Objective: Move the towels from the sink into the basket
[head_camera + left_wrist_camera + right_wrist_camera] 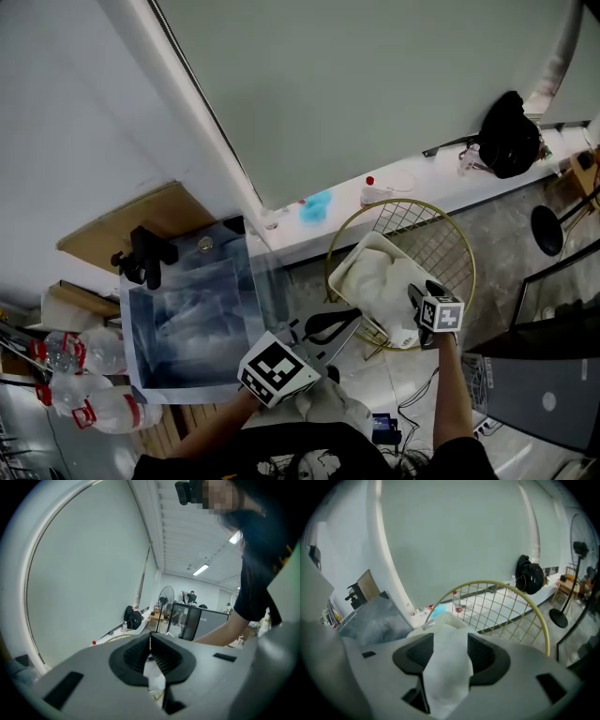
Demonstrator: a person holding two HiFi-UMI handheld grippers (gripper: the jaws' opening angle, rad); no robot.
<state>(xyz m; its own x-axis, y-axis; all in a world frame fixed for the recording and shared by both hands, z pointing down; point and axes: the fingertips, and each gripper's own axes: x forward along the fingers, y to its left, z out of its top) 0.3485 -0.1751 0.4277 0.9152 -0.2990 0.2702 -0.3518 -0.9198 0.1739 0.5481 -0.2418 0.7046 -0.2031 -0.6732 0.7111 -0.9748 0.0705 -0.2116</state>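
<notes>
right gripper [451, 641]: clamped on a white towel [447, 681]. The cloth fills the gap between the two pads and hangs back toward the camera in one thick fold.
left gripper [150, 641]: jaws together at the tips, with nothing visibly caught. White cloth shows through the slit lower down, and it seems to lie beyond the jaws rather than in them.
held towel's axis: it runs lengthwise along the right gripper's jaws, with the loose end drooping below them.
basket [352, 253]: white and open-topped, standing beyond the worktop's right edge inside a gold wire hoop [466, 246]. The right gripper hovers at its near right rim, so the held towel is over or just beside the opening.
towels in basket [384, 277]: a pale heap that fills most of it.
sink [136, 319]: set in the worktop toward its left edge, with a black tap [145, 255] at the far left corner. Pale shapes lie in the basin; I cannot tell whether they are more towels or reflections.
nearer hand: the right gripper is at the basket. The left gripper sits between the basket and the worktop's near right corner, closer to the sink.
likely step: letting the held towel go into the basket. This calls only for parting the right jaws while the fold hangs inside the rim.
next reach: if cloth remains in the basin, it lies to the left of both grippers and the left one has the shorter way.
risk: the drooping end could catch on the rim or the hoop and land outside.
</notes>
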